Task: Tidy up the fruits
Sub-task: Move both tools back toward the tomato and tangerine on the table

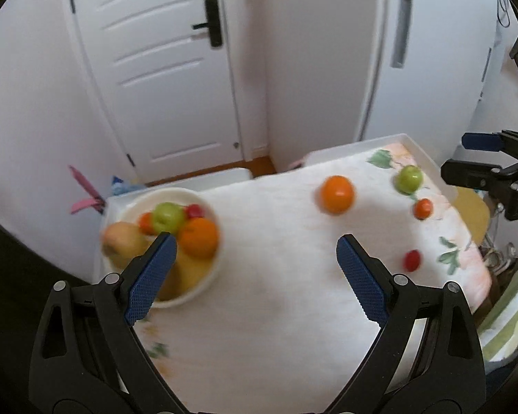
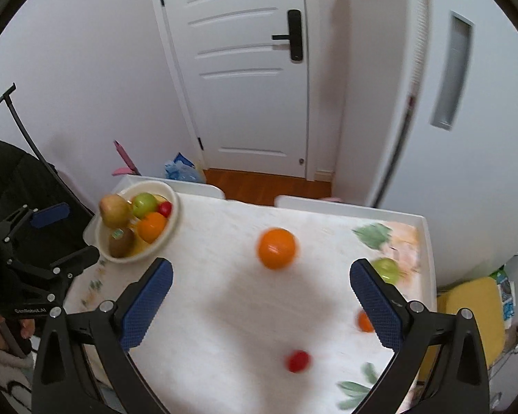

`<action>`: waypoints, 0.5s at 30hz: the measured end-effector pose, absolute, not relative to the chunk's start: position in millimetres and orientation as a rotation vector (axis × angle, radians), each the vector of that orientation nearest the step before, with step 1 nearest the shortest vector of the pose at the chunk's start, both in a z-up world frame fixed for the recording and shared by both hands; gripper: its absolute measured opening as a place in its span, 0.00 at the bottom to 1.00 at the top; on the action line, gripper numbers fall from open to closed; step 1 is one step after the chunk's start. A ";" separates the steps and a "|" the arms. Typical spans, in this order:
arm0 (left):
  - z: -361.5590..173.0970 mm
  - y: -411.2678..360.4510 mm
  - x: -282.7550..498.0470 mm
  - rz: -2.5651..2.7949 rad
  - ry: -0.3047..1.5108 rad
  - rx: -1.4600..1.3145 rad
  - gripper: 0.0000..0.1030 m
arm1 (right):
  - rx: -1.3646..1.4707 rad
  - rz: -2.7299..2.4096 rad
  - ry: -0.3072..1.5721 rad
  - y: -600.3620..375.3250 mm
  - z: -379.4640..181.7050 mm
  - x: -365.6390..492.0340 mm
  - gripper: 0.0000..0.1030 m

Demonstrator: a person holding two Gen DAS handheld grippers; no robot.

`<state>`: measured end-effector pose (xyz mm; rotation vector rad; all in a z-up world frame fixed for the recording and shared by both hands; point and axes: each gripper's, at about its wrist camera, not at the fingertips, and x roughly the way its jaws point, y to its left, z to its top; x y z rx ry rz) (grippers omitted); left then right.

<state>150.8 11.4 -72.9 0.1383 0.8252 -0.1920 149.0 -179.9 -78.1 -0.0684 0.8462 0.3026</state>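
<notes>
A cream bowl (image 1: 209, 277) (image 2: 169, 234) at the table's far left holds several fruits: a pear (image 2: 113, 210), a green apple (image 2: 143, 204), an orange (image 2: 151, 226), a kiwi (image 2: 121, 241). On the white cloth lie a large orange (image 1: 337, 194) (image 2: 276, 248), a green apple (image 1: 409, 179) (image 2: 386, 269), a small orange fruit (image 1: 423, 208) (image 2: 364, 321) and a small red fruit (image 1: 412, 260) (image 2: 298, 361). My left gripper (image 1: 255, 252) is open and empty above the cloth beside the bowl. My right gripper (image 2: 260, 277) is open and empty above the cloth, the large orange ahead of it.
The table (image 2: 428, 241) has a raised white rim and a floral cloth. A white door (image 2: 245, 79) and wooden floor lie behind. A yellow seat (image 2: 472, 310) stands right of the table. A dark chair or stroller (image 2: 17, 186) stands left.
</notes>
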 end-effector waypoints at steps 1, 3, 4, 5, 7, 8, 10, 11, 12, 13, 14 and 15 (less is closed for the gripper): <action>-75.3 0.1 149.9 -0.201 0.834 0.134 0.96 | -0.078 0.302 0.853 -190.5 -80.0 147.6 1.00; -83.4 -22.9 146.8 -0.218 0.853 0.130 0.96 | -0.101 0.299 0.864 -209.6 -85.6 145.8 1.00; -89.1 -37.3 145.4 -0.226 0.864 0.130 0.96 | -0.111 0.295 0.865 -217.9 -88.7 145.2 1.00; -93.3 -46.9 143.9 -0.232 0.870 0.130 0.96 | -0.123 0.291 0.866 -226.6 -92.1 143.5 1.00; -103.6 -68.0 140.0 -0.248 0.883 0.124 0.96 | -0.144 0.291 0.881 -247.9 -102.1 142.1 1.00; -110.3 -79.9 137.5 -0.259 0.894 0.119 0.96 | -0.149 0.295 0.886 -256.3 -106.3 141.3 0.99; -122.0 -98.0 133.9 -0.274 0.910 0.118 0.96 | -0.157 0.310 0.894 -273.6 -117.6 141.6 1.00; -129.4 -108.5 131.3 -0.282 0.918 0.123 0.96 | -0.166 0.318 0.903 -282.0 -124.8 142.8 1.00; -134.8 -116.5 129.1 -0.287 0.925 0.130 0.96 | -0.178 0.321 0.909 -288.1 -131.1 143.5 0.99; -143.5 -127.0 126.3 -0.296 0.935 0.137 0.96 | -0.189 0.327 0.914 -293.4 -137.2 144.5 0.99; -148.4 -132.7 124.9 -0.303 0.940 0.140 0.96 | -0.197 0.332 0.919 -297.6 -141.4 145.7 0.99; -157.6 -141.3 123.0 -0.314 0.951 0.143 0.96 | -0.205 0.342 0.924 -302.9 -147.9 147.5 1.00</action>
